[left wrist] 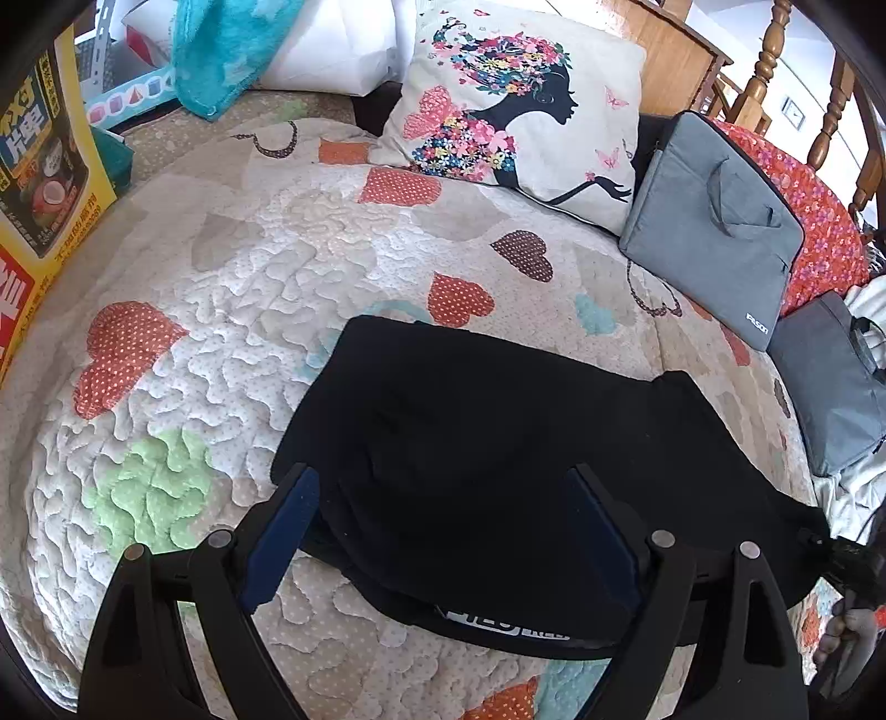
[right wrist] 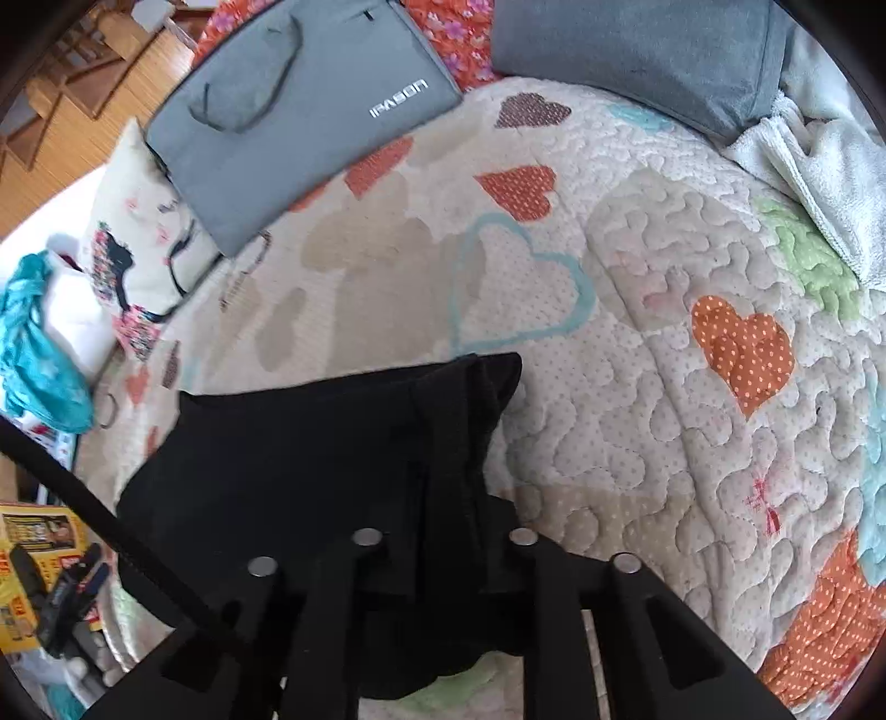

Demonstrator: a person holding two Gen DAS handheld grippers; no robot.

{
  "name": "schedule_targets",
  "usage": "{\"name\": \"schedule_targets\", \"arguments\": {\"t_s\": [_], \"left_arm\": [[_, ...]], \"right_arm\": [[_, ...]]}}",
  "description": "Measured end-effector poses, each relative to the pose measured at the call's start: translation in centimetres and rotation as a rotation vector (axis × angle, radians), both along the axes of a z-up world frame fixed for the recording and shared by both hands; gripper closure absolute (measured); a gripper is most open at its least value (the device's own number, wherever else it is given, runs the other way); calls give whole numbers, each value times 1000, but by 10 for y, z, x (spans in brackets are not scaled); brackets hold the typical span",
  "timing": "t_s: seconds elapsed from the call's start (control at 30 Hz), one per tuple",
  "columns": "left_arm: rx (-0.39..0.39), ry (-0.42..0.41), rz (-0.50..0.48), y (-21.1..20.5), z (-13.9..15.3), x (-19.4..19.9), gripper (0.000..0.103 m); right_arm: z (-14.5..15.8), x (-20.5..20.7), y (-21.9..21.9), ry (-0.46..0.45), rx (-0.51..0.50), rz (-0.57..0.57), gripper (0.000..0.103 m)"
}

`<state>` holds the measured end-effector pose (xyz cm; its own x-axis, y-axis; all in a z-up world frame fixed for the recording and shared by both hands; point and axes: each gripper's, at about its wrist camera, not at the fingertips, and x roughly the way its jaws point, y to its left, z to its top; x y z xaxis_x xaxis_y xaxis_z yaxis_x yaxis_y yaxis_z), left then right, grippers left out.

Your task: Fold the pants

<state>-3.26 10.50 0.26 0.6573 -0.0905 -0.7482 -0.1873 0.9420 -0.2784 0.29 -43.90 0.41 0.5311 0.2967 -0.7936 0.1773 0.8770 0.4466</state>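
The black pants [left wrist: 487, 432] lie folded into a compact bundle on the heart-patterned quilt [left wrist: 249, 288]. My left gripper [left wrist: 443, 498] is open, its blue-padded fingers [left wrist: 288, 520] spread wide over the near edge of the bundle, holding nothing. In the right wrist view the pants [right wrist: 310, 459] lie at lower left. My right gripper [right wrist: 443, 498] is shut on a raised fold of the pants' right edge, and the cloth hides its fingertips. The right gripper also shows at the left wrist view's right edge [left wrist: 847, 565].
A printed cushion [left wrist: 515, 111] and a grey laptop bag [left wrist: 714, 221] lie at the far side of the bed, and a second grey bag [left wrist: 830, 382] at the right. A teal towel [left wrist: 221, 50] and yellow box [left wrist: 39, 166] are at left. White blanket [right wrist: 819, 166] at right.
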Motion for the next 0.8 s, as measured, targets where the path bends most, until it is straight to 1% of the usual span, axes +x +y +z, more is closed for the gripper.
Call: {"name": "schedule_targets", "arguments": {"t_s": [0.1,0.2,0.27,0.37,0.5,0.67,0.7,0.73,0.8], "left_arm": [[-13,1,13,5,1,-1,14],[-29,1,33,13,2,-2,14],[-40,1,48,18,2,-2,14],[-57,2,62,24,3,-3,14],[-64,2,75,30,4,-4,14],[-82,-1,87,38,4,-6,14],[-84,-1,89,39,4,-6,14],[-88,-1,91,41,4,-6,14],[-99,0,93,43,4,-6,14]], "right_arm": [[18,-2,6,-35,34,4,93],[36,-2,22,-66,58,48,93],[48,3,46,-82,69,101,93],[55,13,88,-81,78,189,93],[47,27,157,-53,77,311,93],[23,35,223,-1,57,402,92],[18,35,230,10,58,416,91],[13,36,240,27,60,431,87],[6,36,252,33,76,455,78]]}}
